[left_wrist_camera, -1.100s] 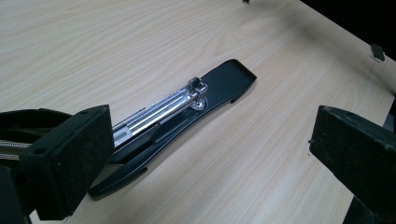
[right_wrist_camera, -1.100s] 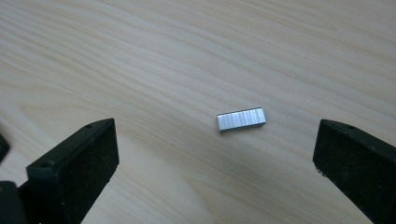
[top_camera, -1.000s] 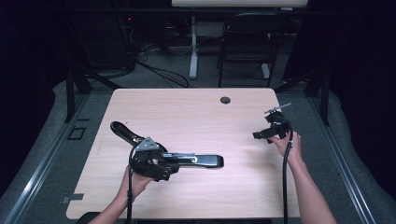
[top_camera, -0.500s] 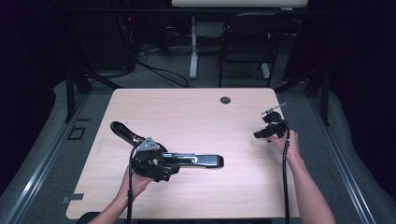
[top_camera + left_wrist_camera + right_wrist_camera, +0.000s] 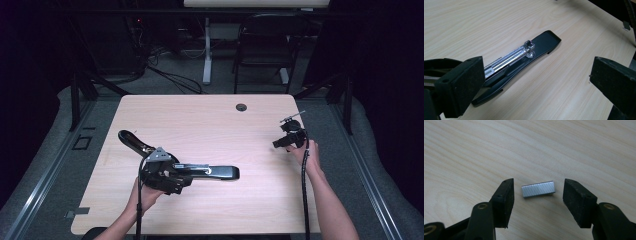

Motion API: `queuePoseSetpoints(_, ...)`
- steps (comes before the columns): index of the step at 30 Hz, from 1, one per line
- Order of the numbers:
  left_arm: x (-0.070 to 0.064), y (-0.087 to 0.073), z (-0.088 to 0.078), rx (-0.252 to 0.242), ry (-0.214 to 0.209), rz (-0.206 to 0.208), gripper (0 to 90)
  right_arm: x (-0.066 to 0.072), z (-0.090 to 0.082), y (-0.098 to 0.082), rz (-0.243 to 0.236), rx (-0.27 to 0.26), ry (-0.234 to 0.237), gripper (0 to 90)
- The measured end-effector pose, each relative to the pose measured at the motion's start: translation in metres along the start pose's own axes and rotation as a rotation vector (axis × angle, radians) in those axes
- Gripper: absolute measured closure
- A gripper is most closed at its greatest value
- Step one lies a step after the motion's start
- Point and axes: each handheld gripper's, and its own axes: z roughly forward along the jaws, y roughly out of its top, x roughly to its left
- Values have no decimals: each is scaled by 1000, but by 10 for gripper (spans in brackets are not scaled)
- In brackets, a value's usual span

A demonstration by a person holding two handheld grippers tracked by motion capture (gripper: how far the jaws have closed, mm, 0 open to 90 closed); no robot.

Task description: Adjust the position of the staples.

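Lying on the wooden table toward its left front, a black stapler is swung open, its lid folded back to the far left and its silver staple channel bare along the base. The left gripper sits at the stapler's hinge end; in the left gripper view its jaws stand wide apart, released, one pad just beside the channel and the other well off over bare wood, so nothing is pinched. Well apart, near the table's right edge, the right gripper points down at a small silver strip of staples flat on the wood. Its jaws have just been closing and now flank the strip on both sides, with a gap at each pad.
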Motion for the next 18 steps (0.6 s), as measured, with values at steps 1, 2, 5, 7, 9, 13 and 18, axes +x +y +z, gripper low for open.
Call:
queuePoseSetpoints(1, 0, 0, 0, 0, 0, 1, 0, 0, 0, 0, 2, -1, 0, 429)
queuePoseSetpoints(2, 0, 0, 0, 2, 0, 1, 0, 0, 1, 0, 4, 1, 0, 435)
queuePoseSetpoints(5, 0, 0, 0, 1, -1, 3, 0, 0, 1, 0, 5, 14, -3, 440)
queuePoseSetpoints(7, 0, 0, 0, 1, -1, 2, 0, 0, 2, 0, 11, 12, 6, 445)
queuePoseSetpoints(9, 0, 0, 0, 1, -1, 3, 0, 1, 3, 0, 16, 20, 1, 461)
queuePoseSetpoints(13, 0, 0, 0, 3, -2, 5, 0, 1, 4, 0, 8, 24, -2, 516)
queuePoseSetpoints(18, 0, 0, 0, 3, -1, 6, 0, 1, 5, 0, 6, 36, -10, 560)
